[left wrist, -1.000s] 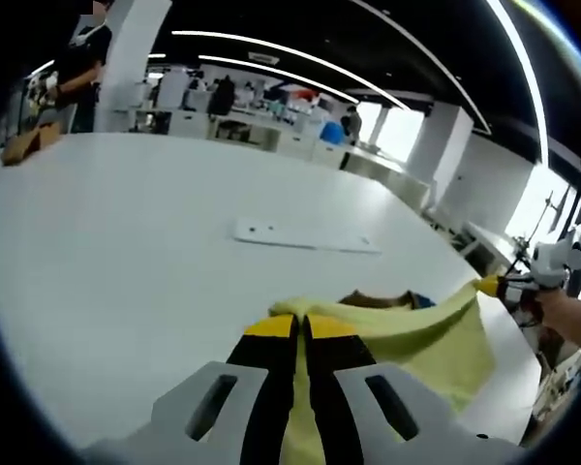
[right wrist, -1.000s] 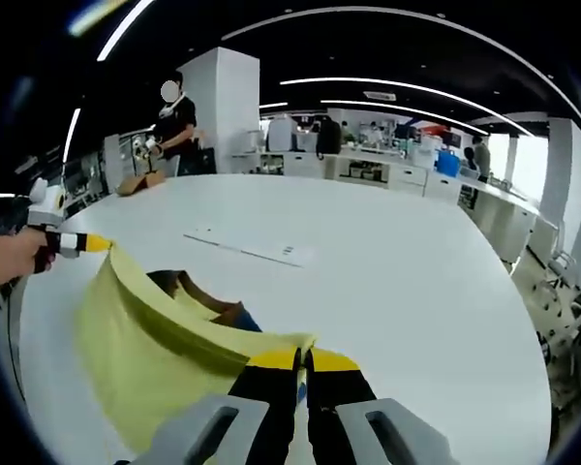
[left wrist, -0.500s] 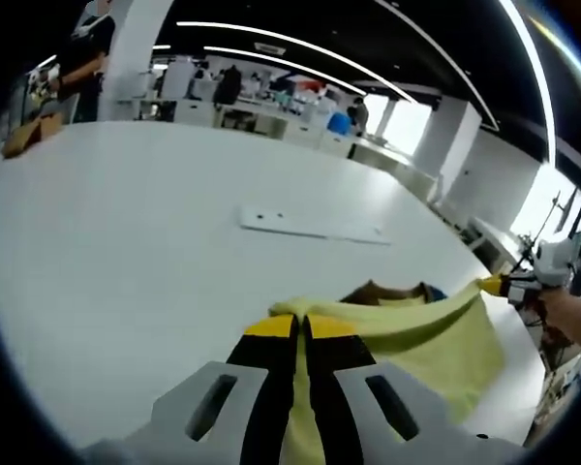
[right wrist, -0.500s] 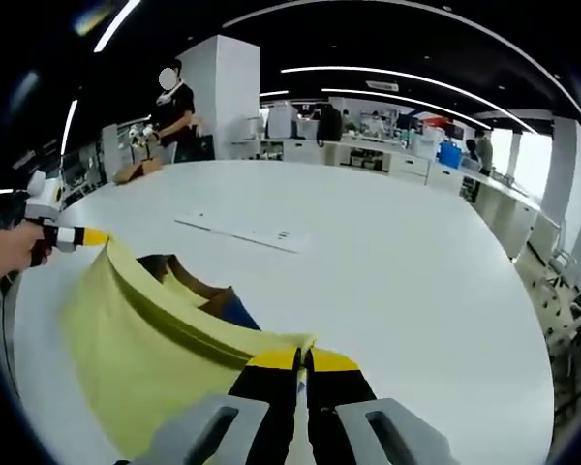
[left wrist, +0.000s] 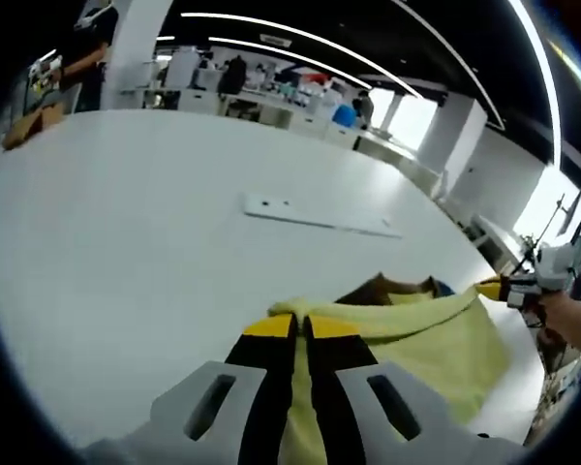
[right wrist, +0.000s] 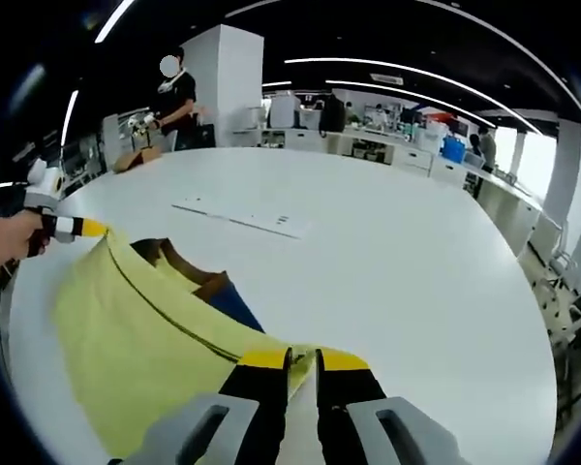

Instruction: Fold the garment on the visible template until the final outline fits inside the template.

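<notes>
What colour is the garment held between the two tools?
Pale yellow garment, clearest in the right gripper view.

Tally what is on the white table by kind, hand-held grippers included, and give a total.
Yellow garment: 1
Brown and blue cloth under it: 1
Flat white template strip: 1
Cardboard box at the far edge: 1
Hand-held grippers, left hand-held gripper and right hand-held gripper, each pinching a garment edge: 2
Total: 6

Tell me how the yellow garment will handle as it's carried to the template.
Probably floppy: the yellow garment sags between the left gripper and right gripper. Likely light, since pinched edges alone hold it up. It may drag on the white table.
</notes>
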A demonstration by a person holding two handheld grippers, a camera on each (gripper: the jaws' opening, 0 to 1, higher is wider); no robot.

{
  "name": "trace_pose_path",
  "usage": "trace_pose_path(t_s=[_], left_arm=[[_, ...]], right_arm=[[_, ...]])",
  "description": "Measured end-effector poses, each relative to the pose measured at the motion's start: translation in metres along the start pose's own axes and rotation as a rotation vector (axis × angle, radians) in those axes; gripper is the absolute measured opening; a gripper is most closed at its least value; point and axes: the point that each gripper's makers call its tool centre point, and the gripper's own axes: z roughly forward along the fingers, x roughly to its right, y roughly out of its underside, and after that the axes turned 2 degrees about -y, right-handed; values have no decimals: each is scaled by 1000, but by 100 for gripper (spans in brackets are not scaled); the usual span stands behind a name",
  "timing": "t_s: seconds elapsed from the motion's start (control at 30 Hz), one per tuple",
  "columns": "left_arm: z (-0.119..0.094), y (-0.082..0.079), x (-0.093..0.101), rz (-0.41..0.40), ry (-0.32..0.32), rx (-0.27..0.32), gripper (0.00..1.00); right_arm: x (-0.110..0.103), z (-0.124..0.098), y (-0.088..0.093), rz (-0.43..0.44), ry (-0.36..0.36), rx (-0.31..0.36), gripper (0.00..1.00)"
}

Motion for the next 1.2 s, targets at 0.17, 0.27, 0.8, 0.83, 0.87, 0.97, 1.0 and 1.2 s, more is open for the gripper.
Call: trace_pose_path(t_s=[0.17, 0.27, 0.8, 0.83, 0.87, 0.97, 1.0, 1.2], left_arm=[[-4, -2, -3, 15, -1, 10, 10], [-8, -4, -2, 137, 7, 12, 14], [-11, 17, -2, 514, 33, -72, 15], [-11, 17, -3, 521, 27, -71, 15], [-11, 15, -4, 526, 23, -68, 15], [-7, 12, -7, 558, 4, -66, 14], [-5, 13, -7, 563, 6, -69, 14], [4, 14, -3, 636, 11, -74, 13]], right_arm=[[2, -6, -11, -32, 4, 51, 15], [2, -10, -15, -156, -5, 58, 16], [-9, -9, 5, -378, -66, -31, 16], [-8, -9, 4, -378, -65, -31, 16], [-8, -8, 4, -381, -63, -30, 16], [-6, -7, 2, -386, -61, -26, 17], [-6, -7, 3, -389, -62, -27, 17], [-4, -1, 4, -436, -75, -33, 16]])
